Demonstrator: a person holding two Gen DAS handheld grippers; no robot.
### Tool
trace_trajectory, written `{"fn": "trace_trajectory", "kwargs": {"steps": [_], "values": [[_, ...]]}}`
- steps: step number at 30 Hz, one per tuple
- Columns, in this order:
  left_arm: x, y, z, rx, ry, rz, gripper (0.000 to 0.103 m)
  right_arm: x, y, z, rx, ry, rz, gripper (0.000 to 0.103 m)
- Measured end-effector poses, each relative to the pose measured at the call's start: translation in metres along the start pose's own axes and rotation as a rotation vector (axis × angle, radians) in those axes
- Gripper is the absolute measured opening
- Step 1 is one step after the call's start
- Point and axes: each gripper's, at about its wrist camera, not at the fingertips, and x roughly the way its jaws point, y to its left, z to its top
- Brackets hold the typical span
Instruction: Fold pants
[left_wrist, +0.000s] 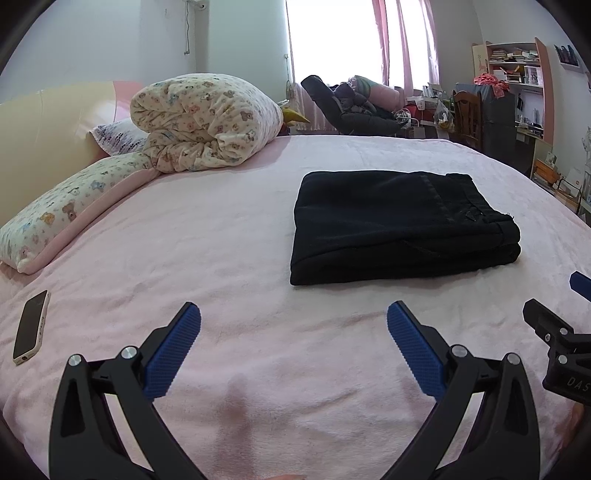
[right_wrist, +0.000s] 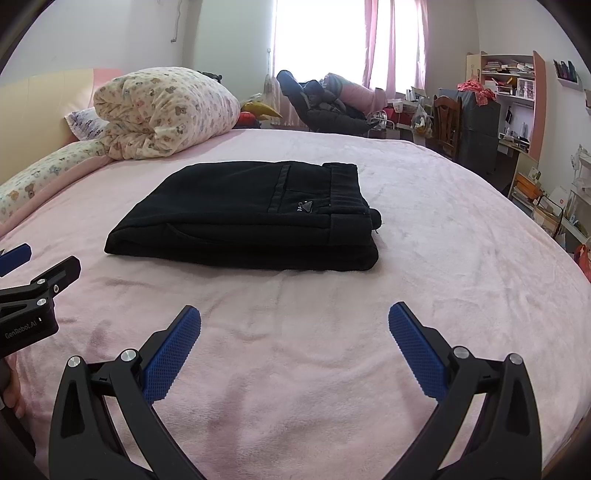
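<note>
Black pants (left_wrist: 399, 225) lie folded into a flat stacked rectangle on the pink bed cover (left_wrist: 229, 236), ahead and to the right in the left wrist view. In the right wrist view the pants (right_wrist: 251, 218) sit straight ahead, waistband and small logo on the right side. My left gripper (left_wrist: 293, 317) hovers open over bare cover, short of the pants, nothing between its blue pads. My right gripper (right_wrist: 294, 317) is open too, just in front of the pants' near edge and holding nothing. Each gripper shows at the edge of the other's view.
A phone (left_wrist: 31, 326) lies on the cover at the near left. A rolled teddy-print quilt (left_wrist: 203, 122) and a long pillow (left_wrist: 66, 214) occupy the head end. Beyond the bed stand a dark chair (right_wrist: 325, 107) with clothes, a desk and pink shelves (right_wrist: 517, 96).
</note>
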Motion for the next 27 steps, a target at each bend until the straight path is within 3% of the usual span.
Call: {"fn": "trace_trajectory", "kwargs": {"steps": [19,27], "values": [[0.001,-0.003,-0.002,0.019,0.008,-0.010,0.101,0.006,-0.009,-0.004,0.008,0.012,-0.003,0.102],[0.003,-0.013,-0.003,0.065,0.022,-0.049,0.101,0.004,-0.018,-0.004,0.033,0.012,-0.049,0.102]]}}
